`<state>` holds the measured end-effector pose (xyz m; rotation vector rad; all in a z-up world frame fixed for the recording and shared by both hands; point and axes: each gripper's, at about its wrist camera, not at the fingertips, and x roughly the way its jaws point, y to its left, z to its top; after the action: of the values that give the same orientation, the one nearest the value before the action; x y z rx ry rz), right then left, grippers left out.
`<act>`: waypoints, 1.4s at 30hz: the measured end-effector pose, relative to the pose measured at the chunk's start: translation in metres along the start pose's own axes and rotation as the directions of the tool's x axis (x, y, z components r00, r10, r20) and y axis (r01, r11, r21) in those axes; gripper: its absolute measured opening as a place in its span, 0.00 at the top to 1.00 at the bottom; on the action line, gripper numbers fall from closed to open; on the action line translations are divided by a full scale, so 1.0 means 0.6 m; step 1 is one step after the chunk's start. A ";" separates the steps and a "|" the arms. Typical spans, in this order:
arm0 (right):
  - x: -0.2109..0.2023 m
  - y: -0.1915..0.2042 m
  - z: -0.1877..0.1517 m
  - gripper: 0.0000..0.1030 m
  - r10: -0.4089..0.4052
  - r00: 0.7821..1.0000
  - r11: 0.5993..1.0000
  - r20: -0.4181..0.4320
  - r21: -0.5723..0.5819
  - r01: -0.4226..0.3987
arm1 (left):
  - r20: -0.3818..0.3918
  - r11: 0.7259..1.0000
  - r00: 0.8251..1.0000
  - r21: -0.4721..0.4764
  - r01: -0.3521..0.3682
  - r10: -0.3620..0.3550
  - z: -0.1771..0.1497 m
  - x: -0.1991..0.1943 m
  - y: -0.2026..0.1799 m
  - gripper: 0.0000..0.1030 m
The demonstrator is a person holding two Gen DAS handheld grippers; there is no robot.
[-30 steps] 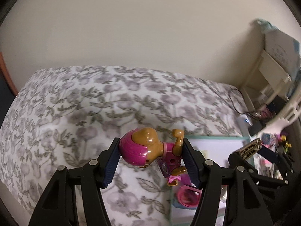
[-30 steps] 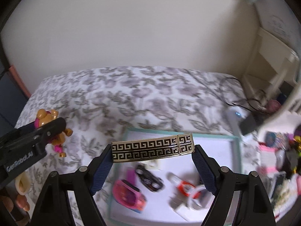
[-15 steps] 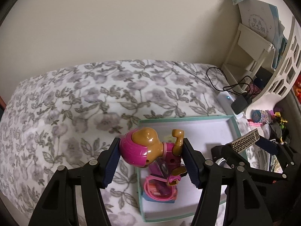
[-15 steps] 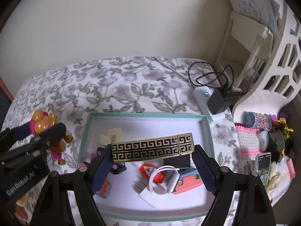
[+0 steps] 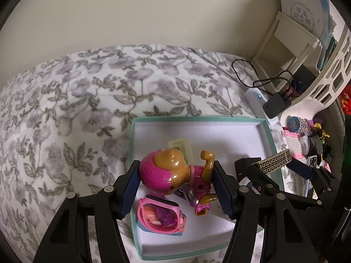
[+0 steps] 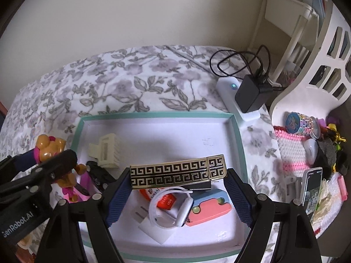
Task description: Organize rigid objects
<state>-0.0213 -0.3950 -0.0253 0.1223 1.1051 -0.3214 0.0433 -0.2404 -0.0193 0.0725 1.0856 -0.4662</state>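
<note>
Two grippers hang over one teal-rimmed tray [image 6: 238, 135]. Left gripper [image 5: 176, 184] is clamped on one toy figure [image 5: 173, 175]; right gripper [image 6: 175, 183] is clamped on one gold-patterned bar [image 6: 177, 171].

Left gripper [image 5: 175, 186]: lower centre of my left wrist frame, angled steeply downward, both blue pads [image 5: 129, 188] pressed against a toy figure [image 5: 175, 175] clamped sideways between them. It also shows at the left edge of my right wrist frame.

Right gripper [image 6: 175, 188]: lower centre of my right wrist frame, likewise tilted down, jaws set wide and closed on the ends of a patterned gold bar [image 6: 177, 171] spanning them. It shows at right in my left wrist frame.
</note>
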 end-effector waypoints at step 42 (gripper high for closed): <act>-0.016 0.034 -0.057 0.03 0.016 0.999 0.999 -0.036 0.046 -0.014 | 0.094 0.977 0.979 -0.132 -0.168 0.181 -0.060 -0.061 0.160 0.04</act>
<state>-0.0484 -0.3653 -0.0334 0.1777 1.1324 -0.3320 0.0378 -0.1319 -0.0210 0.0341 0.9921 -0.2410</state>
